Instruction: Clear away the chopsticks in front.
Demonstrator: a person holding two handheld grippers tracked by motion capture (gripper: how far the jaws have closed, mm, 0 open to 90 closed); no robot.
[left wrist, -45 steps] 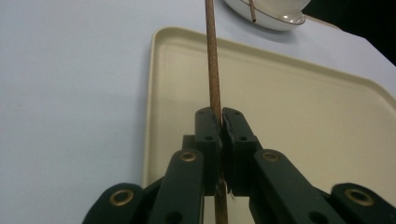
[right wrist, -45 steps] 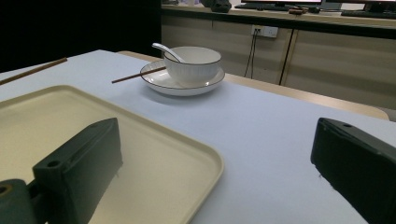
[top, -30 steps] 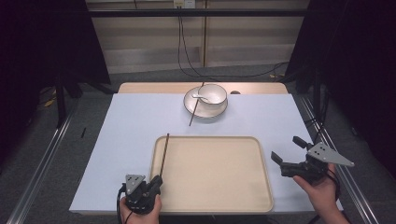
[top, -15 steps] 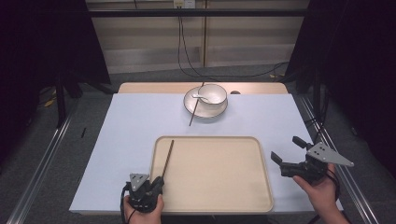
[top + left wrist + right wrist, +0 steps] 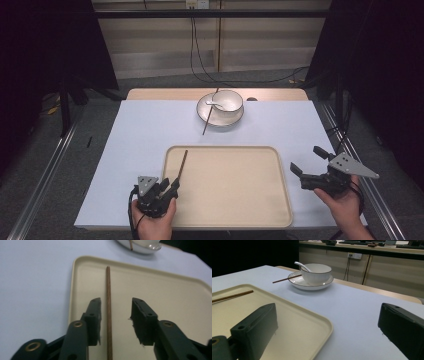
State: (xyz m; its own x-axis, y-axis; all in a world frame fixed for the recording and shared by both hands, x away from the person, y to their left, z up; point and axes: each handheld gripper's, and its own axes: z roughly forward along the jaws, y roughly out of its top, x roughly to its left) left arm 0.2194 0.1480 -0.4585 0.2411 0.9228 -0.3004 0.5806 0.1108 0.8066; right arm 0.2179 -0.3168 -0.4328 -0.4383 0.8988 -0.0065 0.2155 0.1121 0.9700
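Note:
A brown chopstick (image 5: pixel 181 165) lies on the left part of the beige tray (image 5: pixel 280 200). My left gripper (image 5: pixel 170 184) sits at the tray's near left corner. In the left gripper view it (image 5: pixel 116 301) stands open, and the chopstick (image 5: pixel 108 302) runs between the jaws, close to the left one, resting on the tray (image 5: pixel 162 290). My right gripper (image 5: pixel 306 159) is held just off the tray's right edge, open and empty. In the right gripper view its jaws (image 5: pixel 328 312) stand wide apart over the tray's corner (image 5: pixel 299 322), with the chopstick (image 5: pixel 232 297) far left.
At the table's far middle a white bowl (image 5: pixel 227 100) with a spoon (image 5: pixel 215 104) stands on a plate (image 5: pixel 239 118). A second chopstick (image 5: pixel 207 120) leans on that plate's rim. A pale blue cloth (image 5: pixel 125 150) covers the table around the tray.
The chopstick's far tip, which reached past the tray's far rim, has come back inside the tray. The left gripper has shifted slightly right. The right gripper has stayed put.

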